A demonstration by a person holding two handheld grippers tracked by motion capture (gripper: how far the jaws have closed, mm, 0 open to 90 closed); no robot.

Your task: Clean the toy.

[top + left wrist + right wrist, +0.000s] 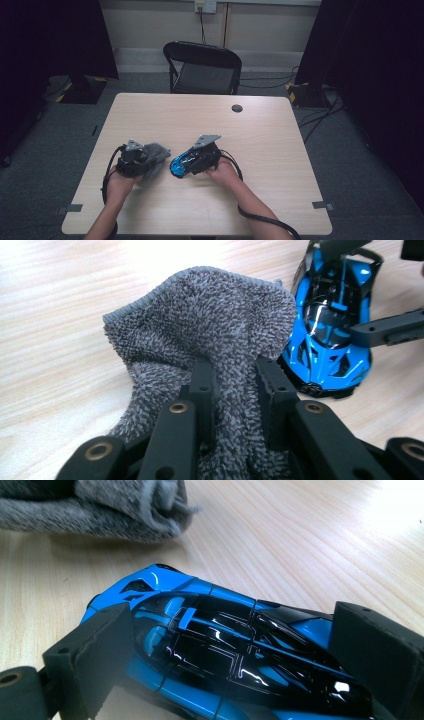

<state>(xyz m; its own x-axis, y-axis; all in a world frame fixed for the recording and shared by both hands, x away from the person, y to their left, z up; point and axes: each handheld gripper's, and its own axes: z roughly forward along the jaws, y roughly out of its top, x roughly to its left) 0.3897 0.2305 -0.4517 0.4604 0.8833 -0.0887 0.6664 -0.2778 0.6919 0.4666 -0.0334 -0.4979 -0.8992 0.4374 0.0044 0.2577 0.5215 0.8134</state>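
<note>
A grey terry cloth [156, 156] is pinched between the jaws of my left gripper [136, 161], which is shut on it; in the left gripper view the cloth [210, 335] bunches up over the jaws. A blue and black toy car [179, 164] lies on the wooden table [260, 145] just right of the cloth. My right gripper [192, 162] is shut on the car, its two pads against the car's sides. In the right gripper view the car [220, 650] lies lengthwise between the jaws, with the cloth [100, 507] beyond its nose.
A black folding chair [202, 67] stands behind the table's far edge. A round black cable port [237, 108] sits near the far edge. Black curtains hang at both sides, with cables on the floor at the right.
</note>
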